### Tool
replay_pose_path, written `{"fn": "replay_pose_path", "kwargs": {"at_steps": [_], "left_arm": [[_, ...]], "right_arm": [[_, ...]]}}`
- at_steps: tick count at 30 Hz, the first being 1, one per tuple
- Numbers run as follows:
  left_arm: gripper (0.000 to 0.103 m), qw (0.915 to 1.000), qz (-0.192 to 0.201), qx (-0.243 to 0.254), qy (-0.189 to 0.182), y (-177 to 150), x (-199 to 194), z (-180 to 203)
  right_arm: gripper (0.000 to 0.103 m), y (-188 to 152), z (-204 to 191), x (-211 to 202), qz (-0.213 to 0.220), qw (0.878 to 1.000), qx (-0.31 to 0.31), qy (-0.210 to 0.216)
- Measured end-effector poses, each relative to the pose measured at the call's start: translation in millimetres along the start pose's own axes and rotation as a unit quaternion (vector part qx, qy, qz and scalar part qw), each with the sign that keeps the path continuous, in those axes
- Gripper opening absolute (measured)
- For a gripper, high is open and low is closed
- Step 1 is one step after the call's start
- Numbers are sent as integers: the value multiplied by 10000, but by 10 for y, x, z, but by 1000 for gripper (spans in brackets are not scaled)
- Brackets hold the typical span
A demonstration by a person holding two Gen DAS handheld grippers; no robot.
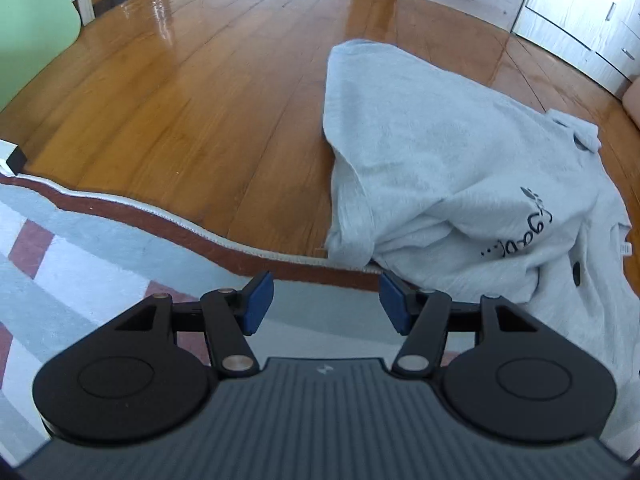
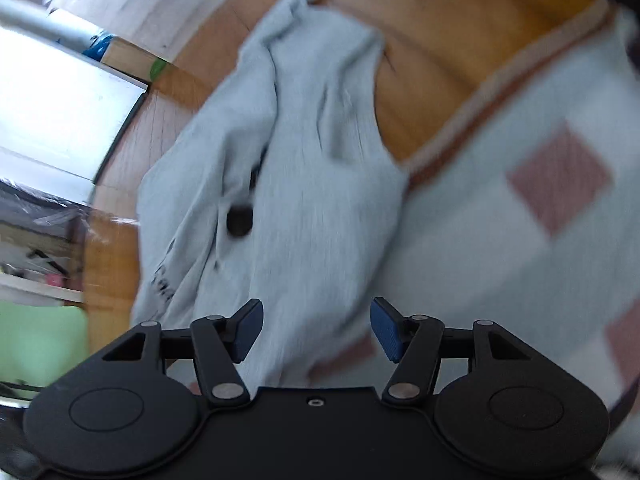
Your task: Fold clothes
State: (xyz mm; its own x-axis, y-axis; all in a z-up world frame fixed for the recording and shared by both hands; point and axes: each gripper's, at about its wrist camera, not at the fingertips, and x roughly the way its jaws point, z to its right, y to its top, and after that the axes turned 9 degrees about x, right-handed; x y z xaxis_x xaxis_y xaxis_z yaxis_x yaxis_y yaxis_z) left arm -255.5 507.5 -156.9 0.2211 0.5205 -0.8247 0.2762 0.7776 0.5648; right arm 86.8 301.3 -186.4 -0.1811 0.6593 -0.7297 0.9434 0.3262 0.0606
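A light grey top (image 1: 460,180) with black lettering lies crumpled, partly on the wooden floor and partly on a patterned rug (image 1: 80,240). My left gripper (image 1: 326,300) is open over the rug's edge, just left of the garment's near folds, with nothing between its blue pads (image 1: 256,304). The right wrist view is blurred. There the same top (image 2: 312,160) stretches away from my right gripper (image 2: 316,328), which hangs open above the cloth's near end. Its pads (image 2: 386,330) do not press on the fabric. The rug (image 2: 520,220) lies to the right.
Glossy wooden floor (image 1: 200,100) spreads beyond the rug's red-brown border (image 1: 224,240). White cupboards (image 1: 580,12) stand at the back right and a green surface (image 1: 28,32) at the left. A white panel (image 2: 52,100) and shelving sit left in the right wrist view.
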Motion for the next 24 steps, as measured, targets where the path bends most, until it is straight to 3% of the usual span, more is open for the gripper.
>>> {"fn": "replay_pose_path", "kwargs": {"at_steps": [3, 5, 8, 9, 10, 11, 12, 14, 15, 17, 19, 21, 24], "left_arm": [[62, 9998, -105, 27, -192, 36, 120, 37], [63, 9996, -225, -28, -156, 42, 227, 54], [60, 9970, -550, -497, -205, -28, 506, 24], [59, 9984, -455, -316, -86, -4, 529, 62], [49, 9993, -355, -127, 35, 20, 550, 102], [24, 9996, -130, 180, 159, 61, 521, 172], [17, 9991, 92, 347, 223, 94, 465, 212], [17, 9957, 537, 673, 347, 159, 352, 290], [17, 9947, 718, 671, 308, 174, 300, 285], [17, 9945, 790, 627, 293, 198, 271, 268], [17, 9946, 739, 615, 395, 207, 297, 264], [21, 9956, 528, 619, 471, 196, 352, 260], [28, 9976, 269, 493, 399, 180, 415, 182]], "right_arm": [[69, -93, 89, 41, -161, 9981, 591, -34], [69, -151, 61, 136, -181, 9982, 562, 92], [67, -181, -68, 312, -80, 9998, 154, 141], [60, -180, -157, 362, 69, 9998, -175, 100], [15, -185, -269, 385, 306, 9976, -617, -13], [3, -204, -393, 353, 685, 9916, -1088, -138], [3, -261, -552, 174, 1448, 9754, -1638, -294], [3, -390, -854, -254, 2922, 9165, -2720, -249], [3, -368, -960, -394, 3296, 8962, -2950, -339], [3, -123, -1042, -444, 3358, 8933, -2913, -657], [3, 209, -922, -251, 3161, 9037, -2665, -1116], [13, 434, -631, -38, 3358, 9016, -2244, -1548], [13, 731, -270, 21, 2823, 9271, -1500, -1957]]}}
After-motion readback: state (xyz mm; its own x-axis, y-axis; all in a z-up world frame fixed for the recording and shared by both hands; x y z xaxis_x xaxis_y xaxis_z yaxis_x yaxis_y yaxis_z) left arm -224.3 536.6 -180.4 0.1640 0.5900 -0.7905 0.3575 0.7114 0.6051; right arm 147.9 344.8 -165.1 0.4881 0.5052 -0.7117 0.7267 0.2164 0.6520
